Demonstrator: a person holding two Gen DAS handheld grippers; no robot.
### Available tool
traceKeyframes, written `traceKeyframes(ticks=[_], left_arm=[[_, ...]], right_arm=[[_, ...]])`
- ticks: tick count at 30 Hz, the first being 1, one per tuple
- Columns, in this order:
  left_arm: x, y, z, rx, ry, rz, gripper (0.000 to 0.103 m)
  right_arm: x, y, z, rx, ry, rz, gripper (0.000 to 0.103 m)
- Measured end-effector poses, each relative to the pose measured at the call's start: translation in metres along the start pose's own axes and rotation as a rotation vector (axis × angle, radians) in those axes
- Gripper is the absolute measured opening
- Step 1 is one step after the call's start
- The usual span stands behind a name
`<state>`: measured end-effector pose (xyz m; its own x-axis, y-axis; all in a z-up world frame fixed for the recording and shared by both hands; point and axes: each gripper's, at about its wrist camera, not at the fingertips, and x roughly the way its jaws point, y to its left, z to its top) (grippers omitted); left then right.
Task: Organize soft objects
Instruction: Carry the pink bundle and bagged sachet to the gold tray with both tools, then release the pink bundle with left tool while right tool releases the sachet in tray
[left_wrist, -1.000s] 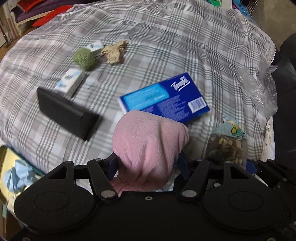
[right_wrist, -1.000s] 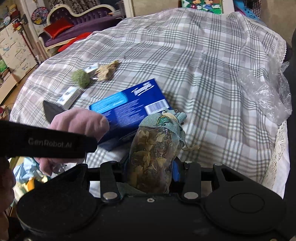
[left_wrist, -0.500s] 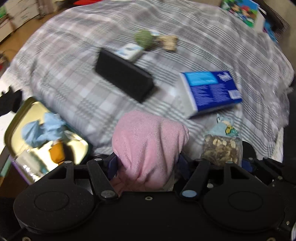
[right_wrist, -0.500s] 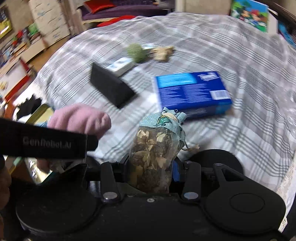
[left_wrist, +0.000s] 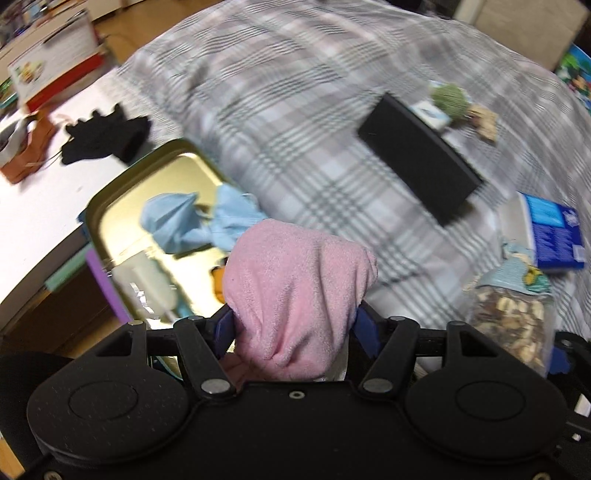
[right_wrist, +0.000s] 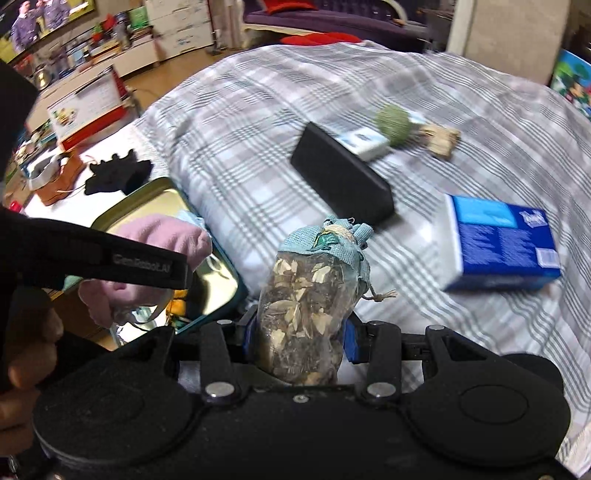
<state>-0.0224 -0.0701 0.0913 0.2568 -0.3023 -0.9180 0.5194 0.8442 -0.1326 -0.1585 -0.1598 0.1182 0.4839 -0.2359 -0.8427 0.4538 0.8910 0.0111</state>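
Both loads have swung off the plaid bed (left_wrist: 295, 122) toward the gold metal tin (left_wrist: 122, 192) — left gripper (left_wrist: 291, 325) clamping the pink fleecy bundle (left_wrist: 295, 291); right gripper (right_wrist: 295, 338) clamping the clear leaf-filled sachet (right_wrist: 306, 306); drop-off looks close.

fuzzy pink cloth (left_wrist: 295, 291), glossy gold metal tin (left_wrist: 122, 199)
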Motion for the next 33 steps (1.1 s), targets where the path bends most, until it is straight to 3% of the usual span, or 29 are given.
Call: traceKeyframes(ticks=[18, 33], left_arm=[[0.040, 0.105, 0.056, -0.205, 0.028, 0.162, 0.062], [0.078, 0.161, 0.080, -0.315, 0.062, 0.244, 0.062]], right_arm=[[0.044, 0.057, 0.056, -0.079, 0.010, 0.081, 0.042], [0.088, 0.125, 0.072, -0.217, 0.073, 0.153, 0.042]])
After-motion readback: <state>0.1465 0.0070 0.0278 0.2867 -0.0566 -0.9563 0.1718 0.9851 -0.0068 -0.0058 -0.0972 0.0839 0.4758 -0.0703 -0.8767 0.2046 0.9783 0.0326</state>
